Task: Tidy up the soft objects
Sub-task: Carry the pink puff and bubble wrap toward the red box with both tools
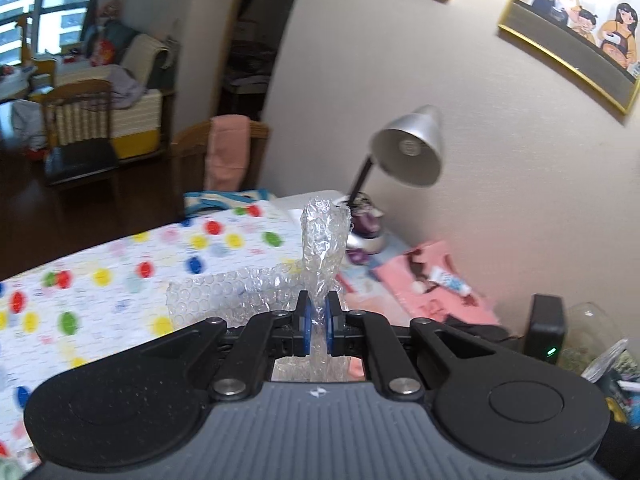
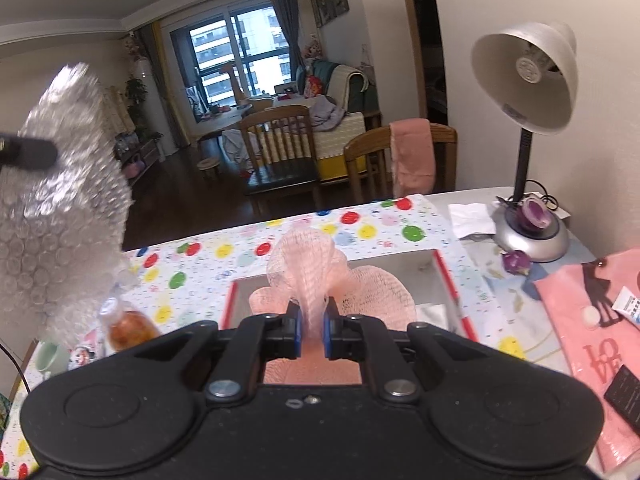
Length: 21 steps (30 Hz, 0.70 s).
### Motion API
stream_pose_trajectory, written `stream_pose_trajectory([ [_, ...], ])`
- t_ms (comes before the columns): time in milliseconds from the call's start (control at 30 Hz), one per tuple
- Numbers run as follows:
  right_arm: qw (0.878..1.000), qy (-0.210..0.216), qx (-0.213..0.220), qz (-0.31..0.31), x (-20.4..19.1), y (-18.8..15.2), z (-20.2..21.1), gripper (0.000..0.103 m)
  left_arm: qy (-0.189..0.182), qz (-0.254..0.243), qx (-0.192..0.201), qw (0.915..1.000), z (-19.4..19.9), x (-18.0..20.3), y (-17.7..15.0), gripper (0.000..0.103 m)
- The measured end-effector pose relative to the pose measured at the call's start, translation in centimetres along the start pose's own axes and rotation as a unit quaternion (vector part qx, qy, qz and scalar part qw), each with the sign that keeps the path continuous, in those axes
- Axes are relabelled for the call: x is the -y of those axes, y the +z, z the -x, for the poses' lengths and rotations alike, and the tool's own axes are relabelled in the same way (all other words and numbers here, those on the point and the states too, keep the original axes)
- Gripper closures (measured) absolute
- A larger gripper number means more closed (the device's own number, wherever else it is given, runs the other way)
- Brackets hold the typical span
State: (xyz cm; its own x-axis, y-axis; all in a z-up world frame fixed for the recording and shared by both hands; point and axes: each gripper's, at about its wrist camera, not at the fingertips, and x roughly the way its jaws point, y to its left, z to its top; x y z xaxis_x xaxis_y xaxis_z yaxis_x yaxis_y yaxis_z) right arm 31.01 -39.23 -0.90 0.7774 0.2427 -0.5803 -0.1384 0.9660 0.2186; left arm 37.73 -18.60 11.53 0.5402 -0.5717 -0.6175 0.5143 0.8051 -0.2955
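My left gripper (image 1: 319,316) is shut on a sheet of clear bubble wrap (image 1: 322,240) and holds it up above the dotted tablecloth (image 1: 120,272). The same bubble wrap (image 2: 60,200) hangs large and blurred at the left of the right wrist view, with a left finger (image 2: 28,154) across it. My right gripper (image 2: 312,330) is shut on a pink foam mesh net (image 2: 320,276) and holds it over an open white box with red edges (image 2: 450,284).
A silver desk lamp (image 2: 524,88) stands at the back right by the wall. A pink bag (image 2: 592,336) with a small tube (image 2: 630,306) lies at the right. A bottle (image 2: 124,322) and green cup (image 2: 50,358) stand at the left. Wooden chairs (image 2: 400,156) are beyond the table.
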Motion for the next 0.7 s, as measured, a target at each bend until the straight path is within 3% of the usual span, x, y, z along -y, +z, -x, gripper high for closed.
stream_pose_trajectory([
  [167,1.0,-0.009,-0.004,-0.004,2.9,0.1,-1.0,0.095,-0.031,0.001,-0.009,0.9995,-4.6,1.8,0.4,0.096],
  [300,1.0,-0.013,-0.01,-0.01,5.0,0.2,-1.8,0.095,-0.023,0.015,-0.021,0.9994,-8.1,1.6,0.0,0.096],
  [567,1.0,-0.005,-0.028,-0.005,7.0,0.1,-4.5,0.095,0.065,0.035,-0.072,0.9947,-14.8,-1.8,-2.6,0.096],
  [700,0.999,-0.006,-0.042,0.004,7.4,-0.2,-6.4,0.095,0.112,0.011,-0.092,0.9894,-17.3,-2.5,-4.1,0.096],
])
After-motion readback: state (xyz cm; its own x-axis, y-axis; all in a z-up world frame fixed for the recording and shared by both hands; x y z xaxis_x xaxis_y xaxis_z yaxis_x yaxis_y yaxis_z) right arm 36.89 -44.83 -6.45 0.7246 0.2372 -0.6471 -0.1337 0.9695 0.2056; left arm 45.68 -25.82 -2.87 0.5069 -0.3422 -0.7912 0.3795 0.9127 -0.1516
